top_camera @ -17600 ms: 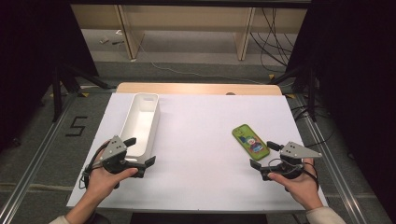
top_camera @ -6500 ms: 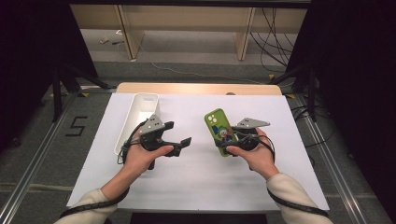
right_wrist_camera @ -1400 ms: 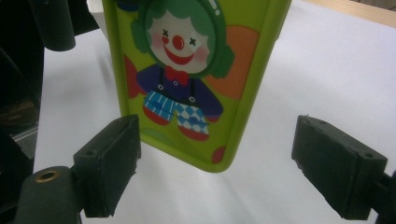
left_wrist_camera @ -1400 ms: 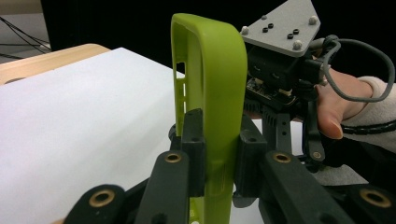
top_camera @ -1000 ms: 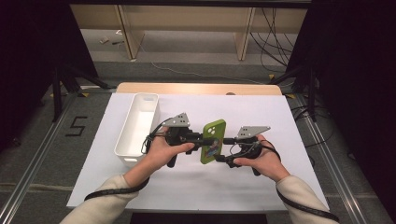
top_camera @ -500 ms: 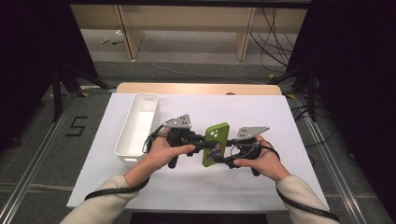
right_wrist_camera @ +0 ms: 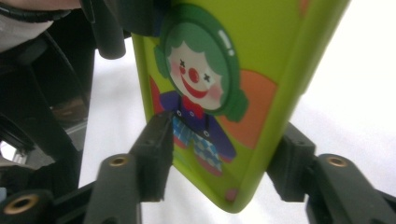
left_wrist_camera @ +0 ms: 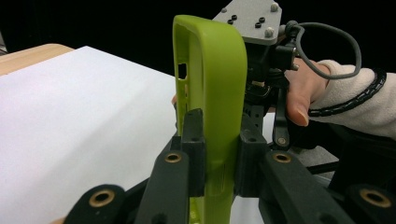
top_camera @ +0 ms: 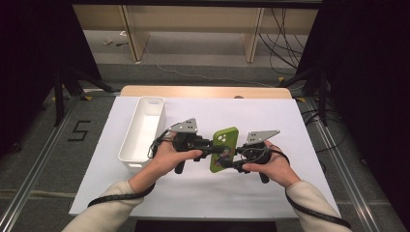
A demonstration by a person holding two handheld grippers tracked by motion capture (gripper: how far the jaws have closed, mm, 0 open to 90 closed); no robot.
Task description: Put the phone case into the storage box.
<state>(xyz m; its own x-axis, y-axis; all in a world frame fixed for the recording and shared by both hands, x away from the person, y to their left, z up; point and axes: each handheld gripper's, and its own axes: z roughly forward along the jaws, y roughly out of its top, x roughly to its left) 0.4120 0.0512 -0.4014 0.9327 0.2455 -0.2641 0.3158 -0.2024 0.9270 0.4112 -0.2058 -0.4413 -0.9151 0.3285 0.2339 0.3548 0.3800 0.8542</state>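
Holding the green phone case (top_camera: pixel 224 149) upright in mid-air above the white tabletop (top_camera: pixel 290 121), near the middle of the high view, both grippers meet on it from opposite sides. The left gripper (top_camera: pixel 207 146) is clenched on the case's thin edge; in the left gripper view its two black pads (left_wrist_camera: pixel 194 140) press the green rim (left_wrist_camera: pixel 212 93) from either side. The right gripper (top_camera: pixel 231 162) has just been closing, with the case's lower corner between its jaws. In the right gripper view the left pad (right_wrist_camera: pixel 156 149) lies against the clown print (right_wrist_camera: pixel 201 79) while the right pad (right_wrist_camera: pixel 289 158) sits at the case's edge, so I read it as grasping the case, though how firmly I cannot tell.

Risks, as I judge them:
- The case is soft and hollow. A squeeze across its width by the right gripper could bow it and make it spring out of both holds.
- The left gripper pinches only a narrow rim, so a twist or pull from the other hand could peel that rim out of the pads.
- If either gripper lets go before the other is secure, the case could tip and drop to the tabletop, short of the white bin (top_camera: pixel 144 133) at left of centre.

Count: one phone case, one white bin, two grippers, one tabletop.
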